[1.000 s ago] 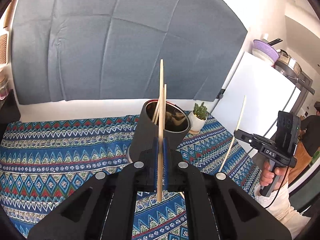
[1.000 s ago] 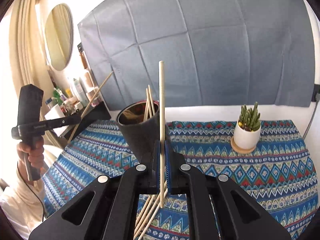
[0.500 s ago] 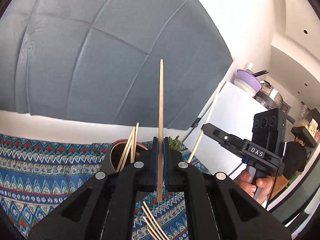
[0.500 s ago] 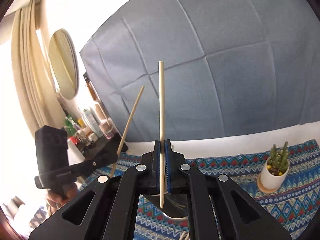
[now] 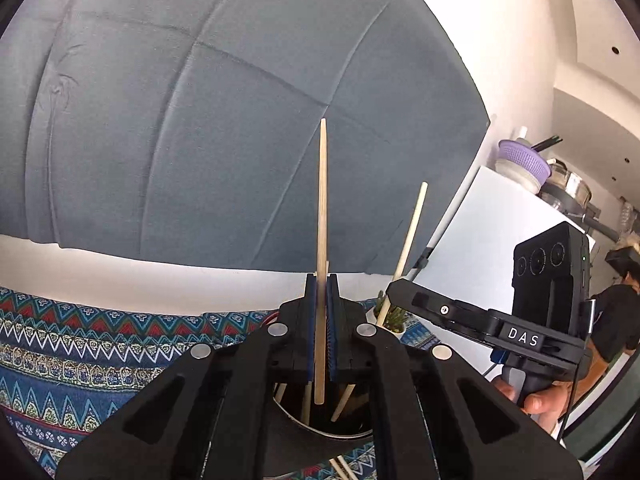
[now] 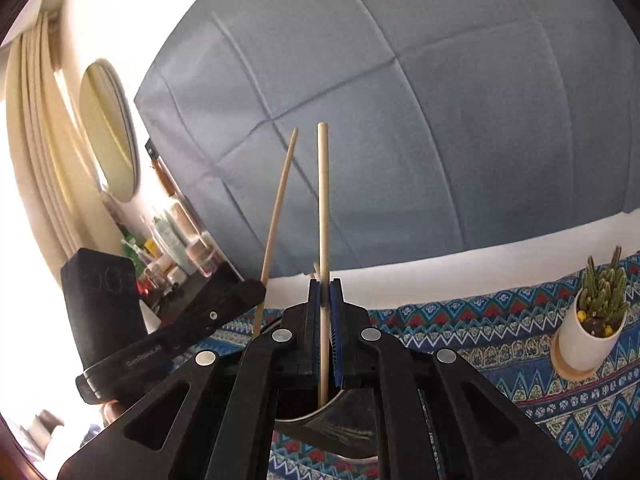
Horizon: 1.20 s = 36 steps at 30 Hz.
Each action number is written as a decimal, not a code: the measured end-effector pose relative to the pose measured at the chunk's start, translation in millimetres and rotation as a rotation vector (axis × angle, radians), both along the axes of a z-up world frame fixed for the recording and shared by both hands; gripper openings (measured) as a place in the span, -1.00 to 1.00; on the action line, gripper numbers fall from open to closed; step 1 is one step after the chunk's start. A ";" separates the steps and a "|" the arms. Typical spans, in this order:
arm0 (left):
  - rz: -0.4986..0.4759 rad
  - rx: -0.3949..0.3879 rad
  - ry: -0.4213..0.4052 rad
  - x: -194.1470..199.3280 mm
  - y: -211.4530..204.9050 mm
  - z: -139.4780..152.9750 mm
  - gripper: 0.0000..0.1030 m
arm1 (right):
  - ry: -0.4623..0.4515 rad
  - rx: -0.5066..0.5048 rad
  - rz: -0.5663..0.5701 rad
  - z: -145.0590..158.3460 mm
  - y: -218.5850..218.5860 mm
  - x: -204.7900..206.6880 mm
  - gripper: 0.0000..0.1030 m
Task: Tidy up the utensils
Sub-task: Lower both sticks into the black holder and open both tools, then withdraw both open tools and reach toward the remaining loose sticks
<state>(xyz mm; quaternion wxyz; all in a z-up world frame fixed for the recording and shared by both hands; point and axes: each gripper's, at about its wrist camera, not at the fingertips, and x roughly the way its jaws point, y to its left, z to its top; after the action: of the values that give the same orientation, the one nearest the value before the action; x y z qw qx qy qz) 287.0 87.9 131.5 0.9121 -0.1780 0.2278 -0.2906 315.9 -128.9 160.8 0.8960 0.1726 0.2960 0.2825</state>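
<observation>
My left gripper [image 5: 321, 280] is shut on a wooden chopstick [image 5: 322, 200] held upright, its lower end just above the mouth of a dark cylindrical holder [image 5: 320, 430] that has several chopsticks inside. My right gripper [image 6: 325, 284] is shut on another upright chopstick [image 6: 323, 200], its lower end at the holder's rim [image 6: 320, 416]. Each gripper shows in the other's view: the right one [image 5: 404, 286] with its chopstick [image 5: 412, 224], the left one [image 6: 256, 288] with its chopstick [image 6: 278, 208]. Both hover close together over the holder.
A blue patterned cloth [image 5: 80, 344] covers the table. A small potted cactus [image 6: 596, 320] stands at the right. Loose chopsticks [image 5: 340, 468] lie beside the holder. A grey sheet [image 5: 200, 120] hangs behind. A white fridge [image 5: 500, 216] and a shelf of bottles [image 6: 172, 248] flank the table.
Both grippers have risen and come in over the holder, drawing closer together, each still gripping its chopstick upright. The holder now sits right beneath the jaws.
</observation>
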 end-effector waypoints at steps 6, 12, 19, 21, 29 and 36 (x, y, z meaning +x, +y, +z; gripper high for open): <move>-0.016 0.048 -0.072 -9.8 -11.2 -9.1 -0.90 | 0.044 -0.006 0.018 -19.9 -1.4 -2.9 -0.91; -0.043 0.113 -0.095 -23.6 -16.6 -18.8 -0.90 | 0.006 -0.093 0.039 -20.4 8.3 -16.5 -0.84; -0.004 0.138 -0.099 -40.1 5.1 -11.4 -0.83 | -0.032 -0.162 0.024 -8.1 10.8 -33.3 -0.83; 0.018 0.142 -0.082 -44.6 12.3 -8.7 -0.67 | -0.038 -0.177 0.014 -4.7 8.2 -38.4 -0.78; 0.055 0.217 0.039 -66.3 25.9 -9.0 -0.04 | -0.044 -0.184 -0.100 -1.1 -14.9 -62.1 0.25; 0.036 0.252 0.083 -90.1 21.5 -15.1 0.43 | 0.030 -0.209 -0.166 -12.7 -33.4 -74.9 0.63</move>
<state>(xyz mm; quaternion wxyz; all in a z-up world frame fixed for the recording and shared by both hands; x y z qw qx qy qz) 196.9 109.4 116.4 0.9220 -0.0781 0.2968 -0.2359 240.9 -162.3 148.1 0.9249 0.1064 0.3218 0.1724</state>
